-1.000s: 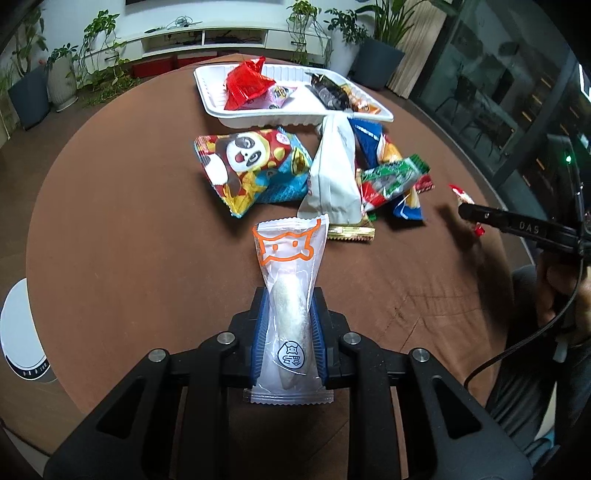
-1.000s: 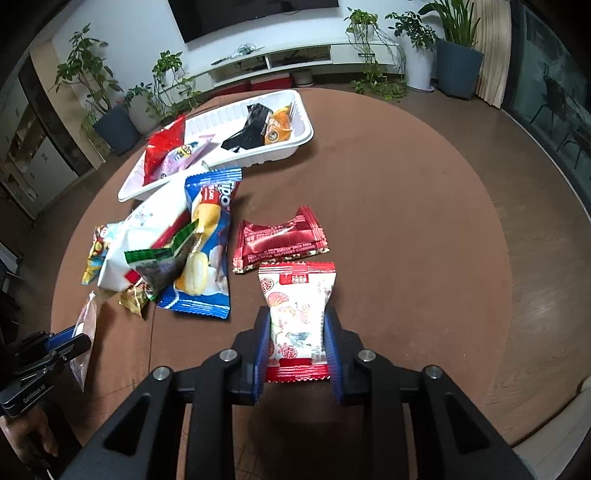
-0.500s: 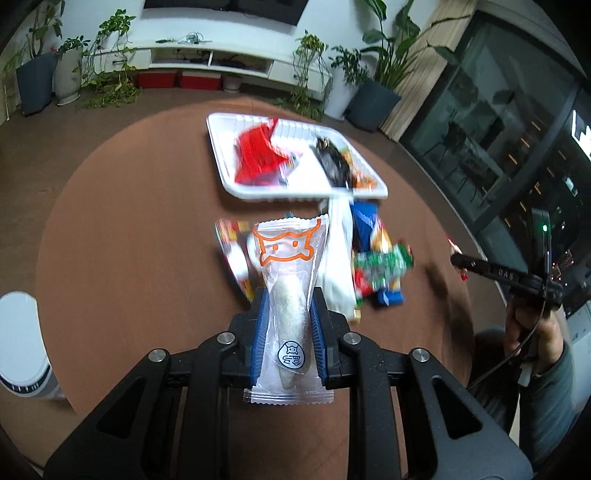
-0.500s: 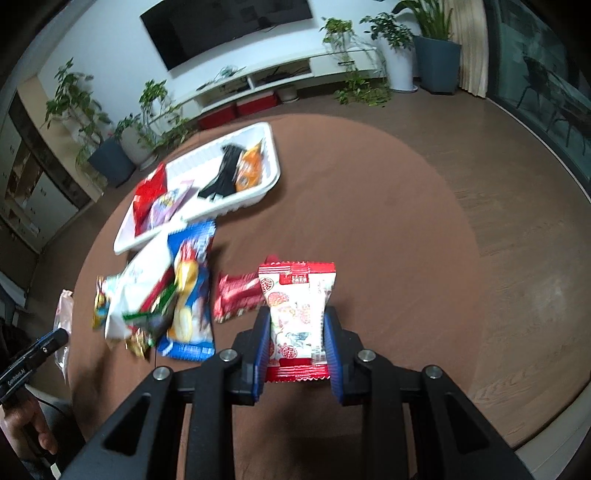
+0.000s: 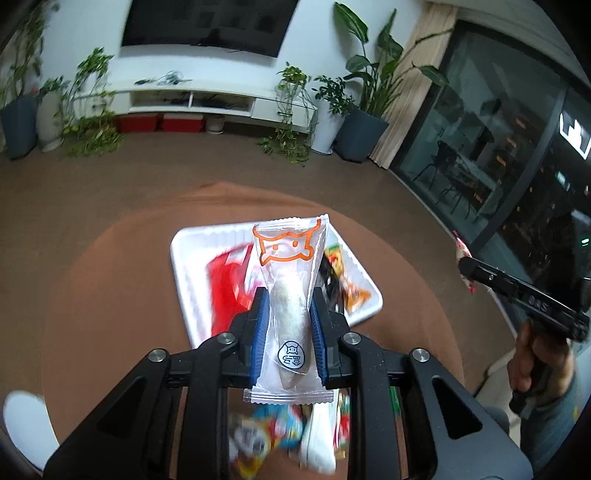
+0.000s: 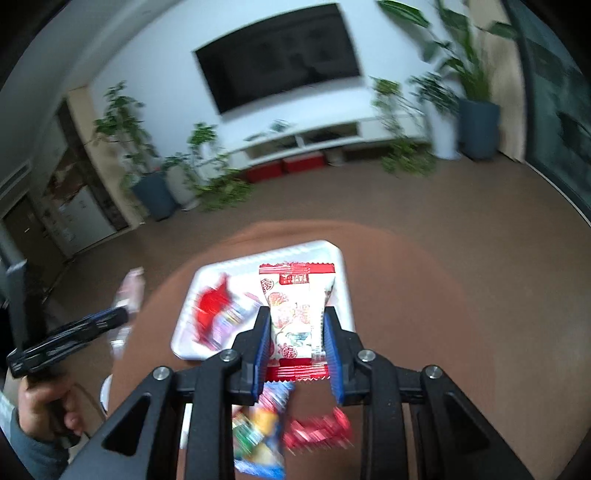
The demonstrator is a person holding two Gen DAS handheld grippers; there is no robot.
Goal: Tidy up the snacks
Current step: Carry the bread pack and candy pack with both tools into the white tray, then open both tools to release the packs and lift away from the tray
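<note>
Clamping a clear orange-printed packet [image 5: 288,314] lengthwise, the left gripper [image 5: 288,332] hangs above the white tray [image 5: 181,280]; the right gripper [image 6: 297,343] grips a red-and-white packet [image 6: 297,314] the same way, its tip over the tray's near right part, both poised above it.

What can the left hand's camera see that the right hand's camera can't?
Only the left wrist view shows the clear packet with the orange cat face close up, pinched in the left gripper, plus the dark glass wall on the right. Only the right wrist view shows the red and white snack packet close up, pinched in the right gripper, plus a doorway on the left. Both show the white tray with a red packet inside, the brown round table, the TV and potted plants.
</note>
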